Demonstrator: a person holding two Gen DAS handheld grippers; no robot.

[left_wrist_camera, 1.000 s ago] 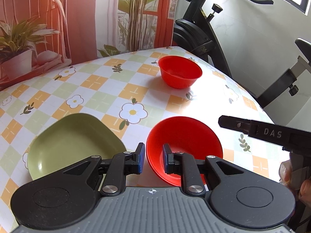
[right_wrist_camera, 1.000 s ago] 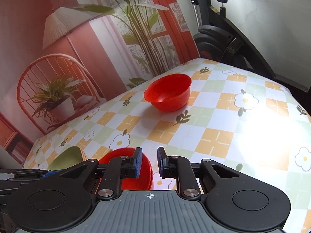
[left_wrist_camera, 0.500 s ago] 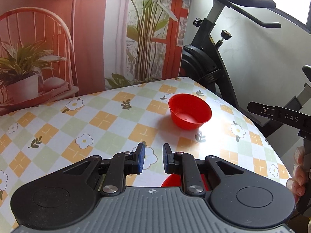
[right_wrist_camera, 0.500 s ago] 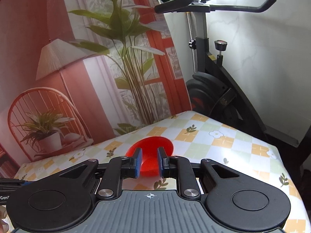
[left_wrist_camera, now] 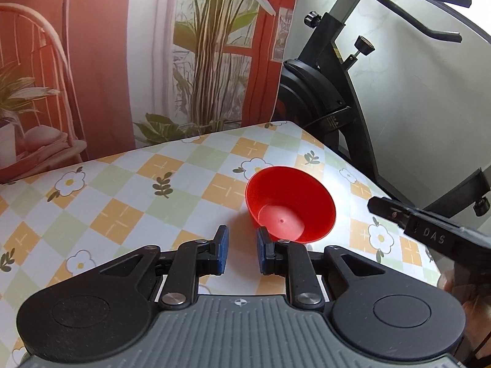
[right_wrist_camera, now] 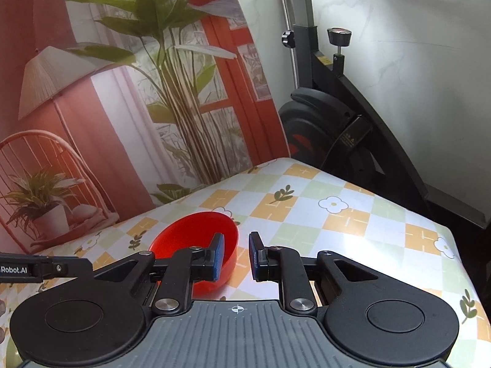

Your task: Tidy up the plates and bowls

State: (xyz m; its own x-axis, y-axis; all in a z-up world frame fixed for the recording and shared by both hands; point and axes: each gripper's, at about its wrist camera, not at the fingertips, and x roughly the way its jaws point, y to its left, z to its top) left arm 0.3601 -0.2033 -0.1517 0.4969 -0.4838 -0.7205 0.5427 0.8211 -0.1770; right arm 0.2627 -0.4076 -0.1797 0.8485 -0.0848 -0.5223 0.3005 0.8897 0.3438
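Raised and tilted up compared with a second ago: green plate and nearer red bowl gone from both views, only the far red bowl [left_wrist_camera: 290, 205] left in sight, now closer.

Left hand-held gripper [left_wrist_camera: 240, 253] released, blue pads apart, nothing between them, hovering above the table [left_wrist_camera: 129, 190]. Bowl upright on the table just past the gripper's right finger, at about 1 o'clock.

Right hand-held gripper [right_wrist_camera: 235, 256] likewise released and empty; the same bowl [right_wrist_camera: 187, 233] at its 10 o'clock, partly behind the left finger. Other gripper's black body visible at 3 o'clock in the left view and at 9 o'clock in the right view.

Table covered by a cloth checked in orange, green and white, with flowers and leaf sprigs. Printed backdrop [right_wrist_camera: 129, 98] at 11 o'clock: plant, lamp, chair, red window frame. Black exercise bike [left_wrist_camera: 334, 86] against a pale wall at 2 o'clock.
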